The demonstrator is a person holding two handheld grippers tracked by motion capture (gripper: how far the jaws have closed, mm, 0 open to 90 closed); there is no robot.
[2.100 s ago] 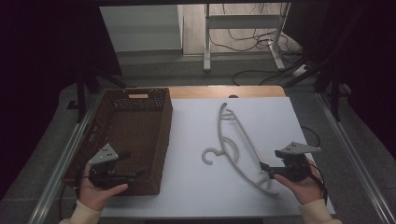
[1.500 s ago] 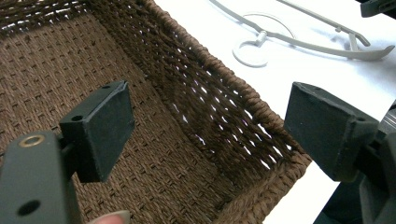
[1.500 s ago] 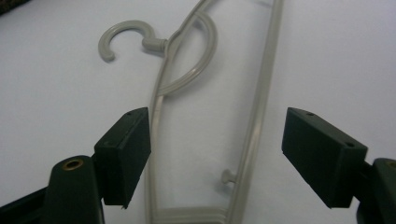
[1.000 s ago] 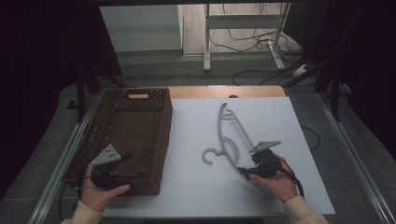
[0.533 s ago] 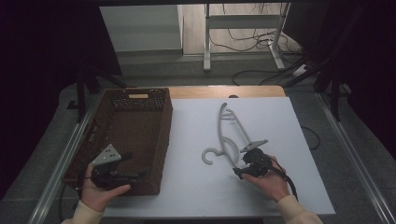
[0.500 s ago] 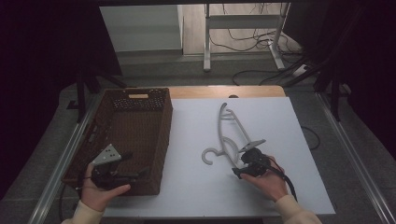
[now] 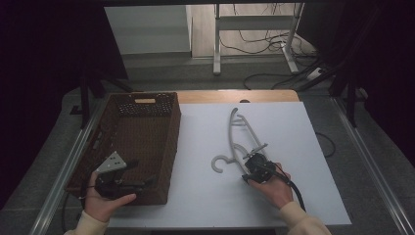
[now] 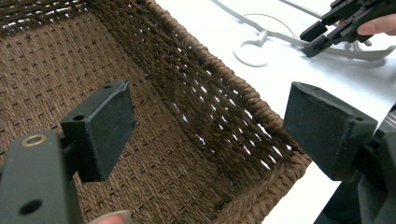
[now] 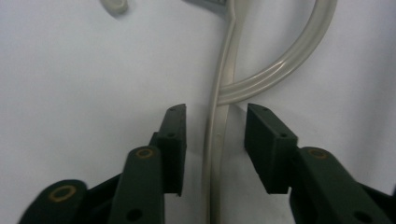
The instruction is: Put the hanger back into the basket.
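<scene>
Flanking hanger [image 7: 242,142] (basket [image 7: 132,142] leftward)

Pale grey plastic hanger [image 7: 241,142], lying flat on the white tabletop [image 7: 205,196], centre-right of the high view. Hook [image 7: 219,164] curls toward the lower left; one slim arm runs up to a small notched end near upper centre, the other runs to lower right. In the right gripper view the thin bar [image 9: 215,140] runs vertically up the middle, a curved brace branching off to upper right.
</scene>
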